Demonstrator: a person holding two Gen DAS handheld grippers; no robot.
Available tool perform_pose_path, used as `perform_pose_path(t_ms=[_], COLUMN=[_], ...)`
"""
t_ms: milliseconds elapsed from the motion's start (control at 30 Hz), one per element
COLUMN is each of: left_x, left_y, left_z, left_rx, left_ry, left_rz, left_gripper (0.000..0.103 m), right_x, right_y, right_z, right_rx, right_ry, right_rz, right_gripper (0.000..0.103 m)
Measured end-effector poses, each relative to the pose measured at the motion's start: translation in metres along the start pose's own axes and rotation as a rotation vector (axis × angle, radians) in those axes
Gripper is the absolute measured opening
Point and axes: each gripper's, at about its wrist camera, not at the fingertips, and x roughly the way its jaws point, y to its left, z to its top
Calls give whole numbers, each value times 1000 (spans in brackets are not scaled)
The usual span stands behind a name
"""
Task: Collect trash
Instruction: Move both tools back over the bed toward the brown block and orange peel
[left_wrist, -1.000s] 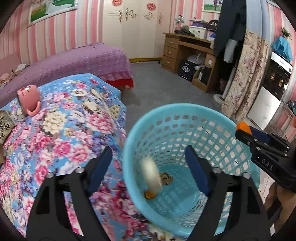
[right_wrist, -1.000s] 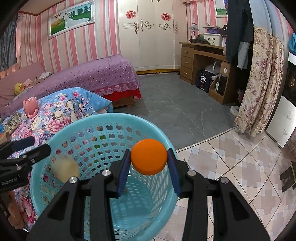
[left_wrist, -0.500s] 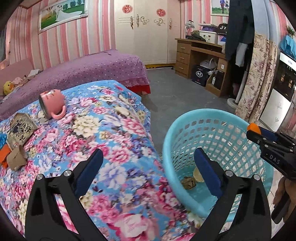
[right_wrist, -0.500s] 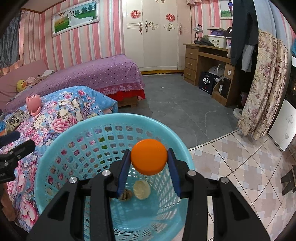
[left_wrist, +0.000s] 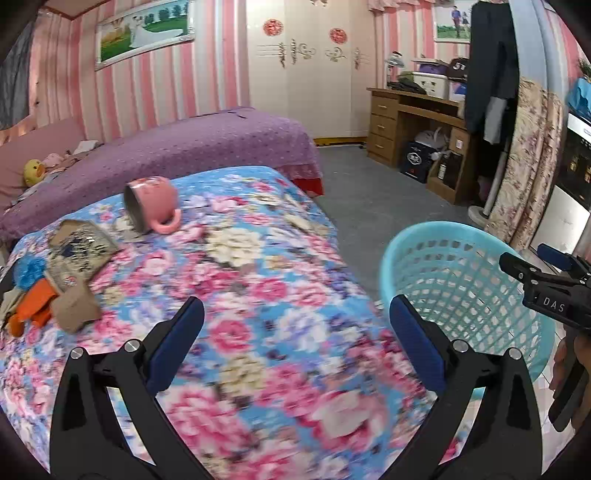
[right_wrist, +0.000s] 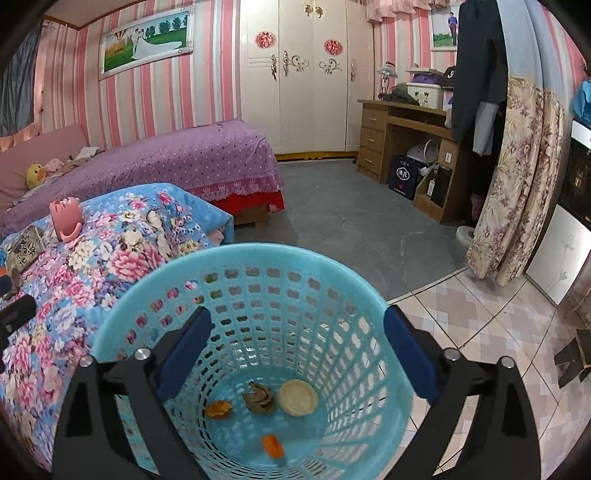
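Beside the flower-printed blue bedspread (right_wrist: 122, 258) stands a round turquoise plastic basket with a perforated wall (right_wrist: 295, 266), on the tiled floor (right_wrist: 491, 332). On its bottom lie four bits of trash: a pale round disc (right_wrist: 297, 397), a crumpled brown scrap (right_wrist: 259, 398), a small orange-brown peel (right_wrist: 218, 409) and a bright orange piece (right_wrist: 272, 445). The right gripper (right_wrist: 295, 354) hangs over the basket mouth; its jaws have just been opening, the blue-padded fingers (right_wrist: 406, 354) now stand wide with nothing between them. The left gripper (left_wrist: 295, 339) is above the bedspread, its fingers (left_wrist: 177, 343) spread wide and empty too, the basket (left_wrist: 461, 266) just to its right. Farther along the bedspread a pink mug (left_wrist: 151, 208) lies on its side. Near the left edge sit a flattened patterned cardboard box (left_wrist: 79, 247), a brown paper scrap (left_wrist: 75, 308), an orange wrapper (left_wrist: 35, 306) and a blue fluffy clump (left_wrist: 29, 267), close together. Nothing lies between the left fingers and that litter but open cloth. Behind is a bed with a purple dotted cover (left_wrist: 184, 144).
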Motion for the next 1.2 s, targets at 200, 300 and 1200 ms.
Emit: perform_pose_path(t_ms=[200,300,1200], left_x=[-20,-30,-47], left_y=[45,71,250], left_z=[2,3,-43], left_rx=[-39,-69,-170], left_ry=[-20,-25,12], left_rz=[46,68,263], left_gripper=[97,97,98], right_x=[-10,-15,-18], right_y=[36,53,236], right_z=[10,14,6], right_rx=[-48,-53,-153], right_ry=[-38,-49,-9], right_rz=[-15,-4,197], right_gripper=[98,98,98])
